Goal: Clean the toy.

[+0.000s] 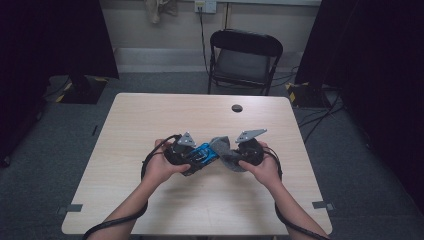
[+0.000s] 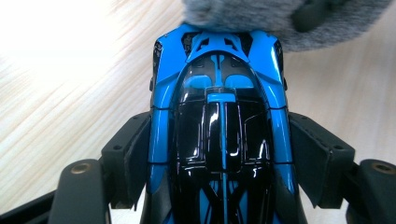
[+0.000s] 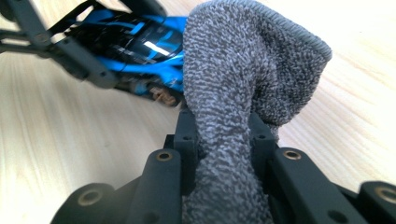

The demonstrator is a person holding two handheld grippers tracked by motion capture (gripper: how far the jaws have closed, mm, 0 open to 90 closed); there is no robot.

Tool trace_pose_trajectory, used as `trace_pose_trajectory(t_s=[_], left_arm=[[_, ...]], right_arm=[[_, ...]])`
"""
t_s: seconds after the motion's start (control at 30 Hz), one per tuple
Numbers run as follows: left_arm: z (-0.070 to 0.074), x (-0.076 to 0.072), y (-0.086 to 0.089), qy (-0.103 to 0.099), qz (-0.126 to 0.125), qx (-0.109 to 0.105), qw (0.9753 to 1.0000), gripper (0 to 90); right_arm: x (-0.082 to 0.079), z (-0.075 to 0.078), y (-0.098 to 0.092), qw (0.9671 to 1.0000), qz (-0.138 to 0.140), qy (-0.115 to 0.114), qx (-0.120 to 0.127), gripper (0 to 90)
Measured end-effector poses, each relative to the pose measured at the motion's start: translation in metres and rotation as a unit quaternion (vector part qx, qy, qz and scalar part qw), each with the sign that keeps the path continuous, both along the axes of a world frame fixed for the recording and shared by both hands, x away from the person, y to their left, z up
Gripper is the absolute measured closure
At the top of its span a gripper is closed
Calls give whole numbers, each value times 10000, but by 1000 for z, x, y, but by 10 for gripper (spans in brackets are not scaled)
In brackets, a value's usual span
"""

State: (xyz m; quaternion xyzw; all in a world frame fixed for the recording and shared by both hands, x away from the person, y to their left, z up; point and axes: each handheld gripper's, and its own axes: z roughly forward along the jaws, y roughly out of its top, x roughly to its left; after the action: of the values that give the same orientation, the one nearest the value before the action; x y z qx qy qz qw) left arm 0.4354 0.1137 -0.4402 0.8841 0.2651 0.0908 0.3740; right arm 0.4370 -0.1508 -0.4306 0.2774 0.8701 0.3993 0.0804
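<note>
Fingers of my left gripper (image 2: 223, 163) clamp the sides of a blue-and-black toy car (image 2: 222, 121), one black pad pressed against each flank. Fingers of my right gripper (image 3: 224, 135) pinch a bunched grey cloth (image 3: 243, 79), its loose end rising above them. From the high view, my two hands meet over the middle of the pale wooden tabletop (image 1: 150, 115), the left gripper (image 1: 192, 156) and right gripper (image 1: 235, 156) nose to nose, the cloth (image 1: 221, 146) touching the car's (image 1: 204, 152) far end. Beyond the tabletop stands a black folding chair (image 1: 245, 60), with dark curtains (image 1: 55, 35) flanking the grey carpeted floor (image 1: 365, 165).
</note>
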Motion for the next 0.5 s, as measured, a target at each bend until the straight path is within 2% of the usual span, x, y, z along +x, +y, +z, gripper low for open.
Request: trace_pose_trajectory(t_s=[0.07,0.23,0.33,0.37,0.4,0.5], left_arm=[[-2,3,4,3,109,-35,9999,283],[-4,3,10,40,177,-30,9998,282],[-3,-1,9,36,109,-36,9999,283],[-3,-1,9,36,109,-36,9999,282],[-3,-4,5,31,6,-30,10000,283],[-2,-7,-1,24,-81,-78,9999,282]], right_arm=[[-4,-1,0,10000,41,26,20,720],[-10,-2,-5,10000,40,44,14,721],[-5,2,-19,9995,-296,-48,60,722],[-5,2,-19,9995,-296,-48,60,722],[0,4,-25,9988,-469,-81,88,722],[7,8,-28,9980,-611,-105,94,722]])
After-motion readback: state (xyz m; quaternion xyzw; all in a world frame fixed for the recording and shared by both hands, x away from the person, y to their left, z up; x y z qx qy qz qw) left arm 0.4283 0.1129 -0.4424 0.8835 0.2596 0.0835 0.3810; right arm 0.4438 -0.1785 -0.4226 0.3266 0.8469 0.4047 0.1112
